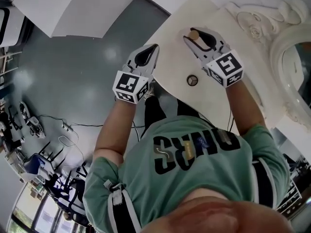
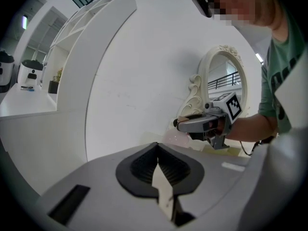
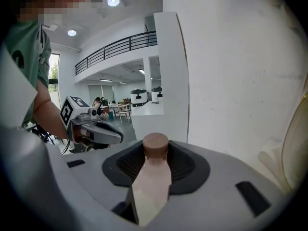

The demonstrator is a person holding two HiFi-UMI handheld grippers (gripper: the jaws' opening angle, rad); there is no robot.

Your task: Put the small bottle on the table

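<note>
The small bottle (image 3: 156, 148) has a brown cap and a pale pinkish body. My right gripper (image 3: 156, 154) is shut on it, the cap poking out past the jaws. In the head view the right gripper (image 1: 193, 36) holds the bottle (image 1: 194, 34) above the white table (image 1: 170, 57), near its far part. My left gripper (image 1: 155, 47) hovers at the table's left edge, jaws together with nothing held. The left gripper view has its jaws (image 2: 157, 147) shut, and beyond them the right gripper (image 2: 179, 125) with the bottle (image 2: 177, 138) hanging under it.
A small round object (image 1: 192, 80) lies on the table close to the person. An ornate white-framed mirror (image 1: 286, 47) stands along the table's right side. A white cabinet (image 1: 77, 8) is at the far left, and cables (image 1: 68, 130) trail over the grey floor.
</note>
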